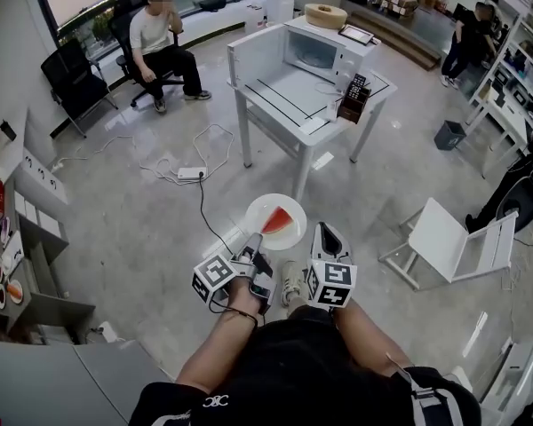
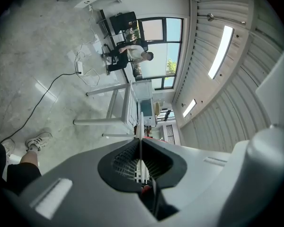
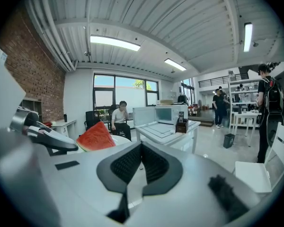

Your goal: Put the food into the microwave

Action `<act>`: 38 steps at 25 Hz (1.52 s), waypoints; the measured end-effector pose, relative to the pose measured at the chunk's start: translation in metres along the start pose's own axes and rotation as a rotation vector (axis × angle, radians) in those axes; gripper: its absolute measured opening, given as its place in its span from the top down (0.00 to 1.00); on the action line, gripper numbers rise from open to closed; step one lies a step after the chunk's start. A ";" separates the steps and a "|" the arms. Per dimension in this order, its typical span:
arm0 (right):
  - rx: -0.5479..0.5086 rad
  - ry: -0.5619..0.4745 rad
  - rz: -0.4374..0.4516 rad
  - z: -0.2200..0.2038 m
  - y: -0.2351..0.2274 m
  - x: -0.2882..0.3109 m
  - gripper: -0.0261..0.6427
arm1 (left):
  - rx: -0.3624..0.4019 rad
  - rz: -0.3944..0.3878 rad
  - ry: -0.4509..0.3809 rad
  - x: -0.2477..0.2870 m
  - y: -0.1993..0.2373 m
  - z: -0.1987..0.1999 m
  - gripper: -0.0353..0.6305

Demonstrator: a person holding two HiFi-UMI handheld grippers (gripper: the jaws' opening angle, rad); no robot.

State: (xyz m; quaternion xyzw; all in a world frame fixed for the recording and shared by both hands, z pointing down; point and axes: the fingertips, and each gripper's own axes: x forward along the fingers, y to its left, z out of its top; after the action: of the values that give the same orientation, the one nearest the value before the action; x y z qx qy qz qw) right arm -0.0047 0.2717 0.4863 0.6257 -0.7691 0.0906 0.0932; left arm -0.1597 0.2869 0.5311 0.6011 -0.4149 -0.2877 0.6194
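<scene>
Head view
- Food: a watermelon slice (image 1: 280, 221) lies on a white plate (image 1: 256, 209) at lower centre of the frame. It is held above the floor, well apart from the microwave.
- Left tongs (image 1: 253, 248): clamped on the plate's near rim, carrying it.
- Right tongs (image 1: 327, 236): just right of the plate, not touching it.
- Microwave (image 1: 324, 53): at upper centre, at the back of a white desk (image 1: 284, 91). Its door looks swung open to the left.

Left gripper view
- Left tongs (image 2: 140, 162): the jaws press from both sides on the plate's thin rim (image 2: 140, 134), seen edge-on at centre.
- Microwave (image 2: 146, 108): small, above the jaws in the middle of the frame, with bare floor between.

Right gripper view
- Right tongs (image 3: 142, 162): jaws drawn together with nothing between them.
- Watermelon slice (image 3: 95, 136): at left of centre, beside the tongs.
- Microwave (image 3: 169, 113): at mid-frame on the desk, some way off.

Progress
- Done: the plate with the food is lifted and in hand, and the microwave seems ready to receive it.
- Left: by my reading most of the task remains. The plate has to be carried to the desk, slid into the cavity and let go.
</scene>
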 end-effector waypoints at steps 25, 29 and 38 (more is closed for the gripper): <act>0.013 -0.008 0.016 0.066 -0.083 0.193 0.95 | 0.020 0.022 -0.009 0.193 -0.038 0.080 0.91; 0.010 0.000 0.021 0.069 -0.097 0.218 0.95 | 0.018 0.022 -0.006 0.221 -0.040 0.084 0.91; -0.010 0.022 0.050 0.072 -0.111 0.256 0.95 | 0.006 0.032 -0.024 0.260 -0.041 0.094 0.91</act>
State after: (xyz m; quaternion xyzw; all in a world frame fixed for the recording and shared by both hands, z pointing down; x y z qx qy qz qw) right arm 0.0511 -0.0116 0.4845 0.6046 -0.7840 0.0962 0.1025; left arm -0.1072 0.0127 0.5277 0.5926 -0.4327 -0.2835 0.6174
